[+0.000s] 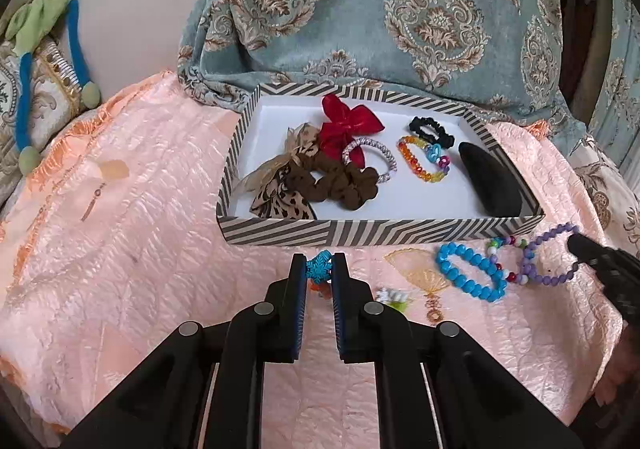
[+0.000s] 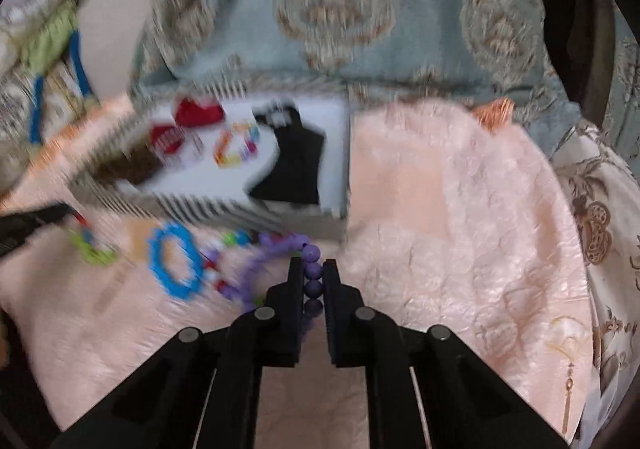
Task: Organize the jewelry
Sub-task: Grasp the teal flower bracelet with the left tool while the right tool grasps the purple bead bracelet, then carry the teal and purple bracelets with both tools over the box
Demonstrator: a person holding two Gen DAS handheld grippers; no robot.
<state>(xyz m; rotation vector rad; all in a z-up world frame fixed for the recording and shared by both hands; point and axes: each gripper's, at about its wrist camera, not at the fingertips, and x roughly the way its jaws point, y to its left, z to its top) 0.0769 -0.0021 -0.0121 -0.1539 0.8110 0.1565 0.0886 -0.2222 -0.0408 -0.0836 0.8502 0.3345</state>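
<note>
left gripper [image 1: 320,268] pinching blue snowflake charm [image 1: 319,270], right gripper [image 2: 312,281] – round purple beads [image 2: 313,269], prob. clamped

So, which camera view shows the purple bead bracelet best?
The left wrist view: the purple bead bracelet is sharp there, lying whole on the pink cloth. In the right wrist view, it is blurred, with beads between the right gripper fingers.

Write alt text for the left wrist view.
The left tool grips a blue snowflake hair tie just short of a striped tray of scrunchies, bows and bracelets. Right of it, blue and purple bead bracelets lie on the pink quilt.
</note>
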